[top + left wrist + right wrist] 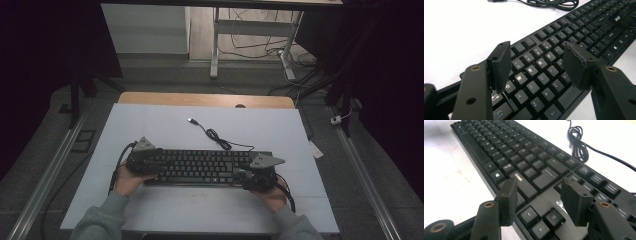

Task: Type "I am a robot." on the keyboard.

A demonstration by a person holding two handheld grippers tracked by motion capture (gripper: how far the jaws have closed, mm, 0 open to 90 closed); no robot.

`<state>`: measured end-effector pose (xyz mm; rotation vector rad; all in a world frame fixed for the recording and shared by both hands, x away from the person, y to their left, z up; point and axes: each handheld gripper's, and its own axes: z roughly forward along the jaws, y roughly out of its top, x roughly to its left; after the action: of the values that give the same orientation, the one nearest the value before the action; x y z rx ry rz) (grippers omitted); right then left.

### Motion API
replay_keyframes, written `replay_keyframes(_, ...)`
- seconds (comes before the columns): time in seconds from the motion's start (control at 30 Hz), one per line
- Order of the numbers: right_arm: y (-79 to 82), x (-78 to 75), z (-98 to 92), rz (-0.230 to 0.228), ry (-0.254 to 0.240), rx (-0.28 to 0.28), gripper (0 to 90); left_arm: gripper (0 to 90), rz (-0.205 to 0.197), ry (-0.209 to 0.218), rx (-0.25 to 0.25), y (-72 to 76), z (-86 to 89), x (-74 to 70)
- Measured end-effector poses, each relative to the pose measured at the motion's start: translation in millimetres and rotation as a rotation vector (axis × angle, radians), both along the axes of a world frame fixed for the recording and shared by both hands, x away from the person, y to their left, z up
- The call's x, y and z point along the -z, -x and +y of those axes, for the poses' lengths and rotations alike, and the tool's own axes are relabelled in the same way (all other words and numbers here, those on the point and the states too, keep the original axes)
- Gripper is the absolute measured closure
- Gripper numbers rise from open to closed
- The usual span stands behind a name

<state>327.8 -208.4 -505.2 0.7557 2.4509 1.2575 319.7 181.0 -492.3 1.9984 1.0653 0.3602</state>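
While your left gripper (536,65) and right gripper (541,200) hover spread, pinching nothing, over the keyboard (200,167), dipping could press keys or snag its coiled cable (217,137).

The keyboard (200,166) is black with white key lettering; its cable (216,135) is black. The mat (150,125) is pale blue-white, the sleeves (102,220) grey.
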Motion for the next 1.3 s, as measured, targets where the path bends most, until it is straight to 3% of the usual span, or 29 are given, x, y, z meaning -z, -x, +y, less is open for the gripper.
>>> replay_keyframes(0.2, -5.4, -6.9, 15.7, -0.006, -0.021, -0.019, 47.8, 39.6, -0.001, -0.013, 0.001, 0.2, -1.2, 0.8)
replay_keyframes(0.37, -12.2, -7.8, 32.2, -0.005, 0.005, -0.037, 48.0, 39.4, -0.01, -0.016, 0.001, 2.3, -1.9, -0.7)
replay_keyframes(0.77, -20.5, -9.1, 64.7, 0.014, 0.013, -0.072, 51.5, 39.0, -0.019, -0.028, -0.005, 3.0, -2.6, -0.7)
replay_keyframes(0.9, -22.9, -6.8, 71.7, 0.02, 0.023, -0.084, 59.7, 39.0, -0.025, -0.038, -0.001, 3.8, -5.4, -0.9)
replay_keyframes(1.13, -33.1, -7.2, 85.9, 0.044, 0.048, -0.101, 89.8, 38.8, -0.026, -0.044, -0.003, 5.7, -5.7, -0.8)
replay_keyframes(1.3, -42.1, -2.7, 96.9, 0.065, 0.077, -0.097, 89.9, 38.7, -0.021, -0.052, -0.003, 3.3, -7.2, 1.6)
